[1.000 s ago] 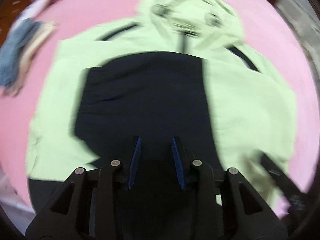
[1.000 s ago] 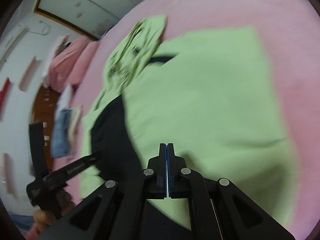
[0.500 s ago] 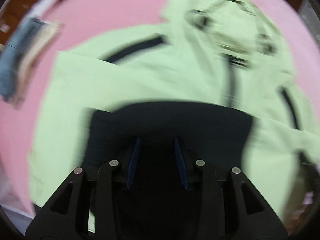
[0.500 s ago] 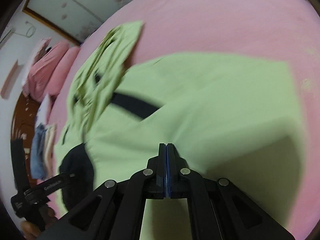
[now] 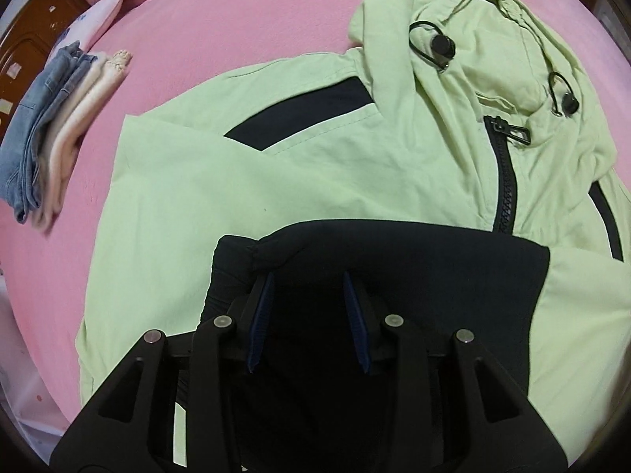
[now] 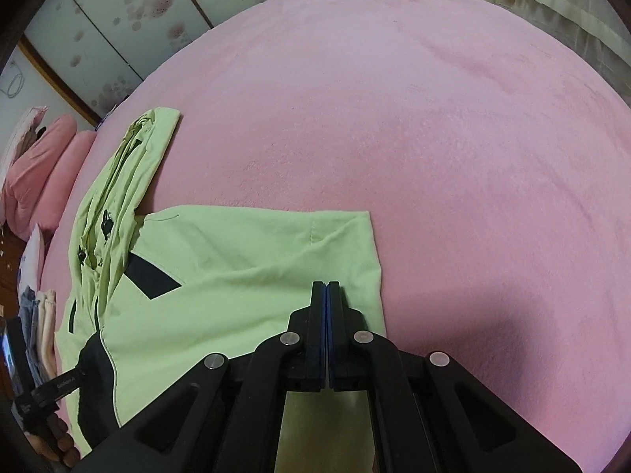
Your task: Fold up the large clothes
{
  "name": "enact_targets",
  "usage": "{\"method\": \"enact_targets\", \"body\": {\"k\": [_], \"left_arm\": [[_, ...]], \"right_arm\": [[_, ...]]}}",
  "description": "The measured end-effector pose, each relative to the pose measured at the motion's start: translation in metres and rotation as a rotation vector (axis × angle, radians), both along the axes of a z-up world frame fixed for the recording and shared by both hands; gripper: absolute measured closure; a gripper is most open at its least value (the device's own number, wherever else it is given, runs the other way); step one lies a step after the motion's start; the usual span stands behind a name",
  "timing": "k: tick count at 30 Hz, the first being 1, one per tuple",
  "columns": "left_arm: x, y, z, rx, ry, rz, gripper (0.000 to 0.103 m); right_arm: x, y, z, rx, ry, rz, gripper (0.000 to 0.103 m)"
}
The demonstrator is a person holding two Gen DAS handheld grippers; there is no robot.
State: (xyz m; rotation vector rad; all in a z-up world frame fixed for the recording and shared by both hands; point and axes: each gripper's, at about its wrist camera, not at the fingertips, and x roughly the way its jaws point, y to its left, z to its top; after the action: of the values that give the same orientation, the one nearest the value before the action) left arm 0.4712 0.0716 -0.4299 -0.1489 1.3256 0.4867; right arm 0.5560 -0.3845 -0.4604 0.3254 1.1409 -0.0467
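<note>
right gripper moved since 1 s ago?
Yes. The shut right gripper swung from the jacket's middle toward its outer edge, nearer the bare pink bedspread.

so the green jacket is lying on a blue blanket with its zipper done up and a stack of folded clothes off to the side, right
Not quite: the blanket is pink, not blue, as the left wrist view shows. The green jacket does lie on it with the zipper done up and folded clothes to the side.

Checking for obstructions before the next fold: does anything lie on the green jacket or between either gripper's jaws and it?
Nothing visible does. The green jacket lies bare on the pink bedspread; the stack of folded clothes sits apart, beside it.
</note>
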Motion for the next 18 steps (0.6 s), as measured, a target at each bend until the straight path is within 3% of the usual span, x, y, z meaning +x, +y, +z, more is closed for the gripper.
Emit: {"method": "enact_targets", "body": {"k": [4, 8, 12, 18], "left_arm": [[-0.008, -0.006, 0.002, -0.053, 0.037, -0.015, 0.069], [-0.022, -0.004, 0.008, -0.119, 0.048, 0.009, 0.06], [-0.044, -0.012, 0.015, -0.115, 0.043, -0.005, 0.055], [-0.094, -0.03, 0.023, -0.126, 0.07, -0.077, 0.054]], "right_arm": [[-0.042, -0.027, 0.008, 0.045, 0.023, -0.084, 0.103], [-0.112, -0.048, 0.019, 0.044, 0.046, -0.139, 0.103], [-0.156, -0.051, 0.022, -0.006, 0.119, -0.145, 0.103], [-0.199, -0.039, 0.042, -0.055, 0.153, -0.119, 0.103]]}}
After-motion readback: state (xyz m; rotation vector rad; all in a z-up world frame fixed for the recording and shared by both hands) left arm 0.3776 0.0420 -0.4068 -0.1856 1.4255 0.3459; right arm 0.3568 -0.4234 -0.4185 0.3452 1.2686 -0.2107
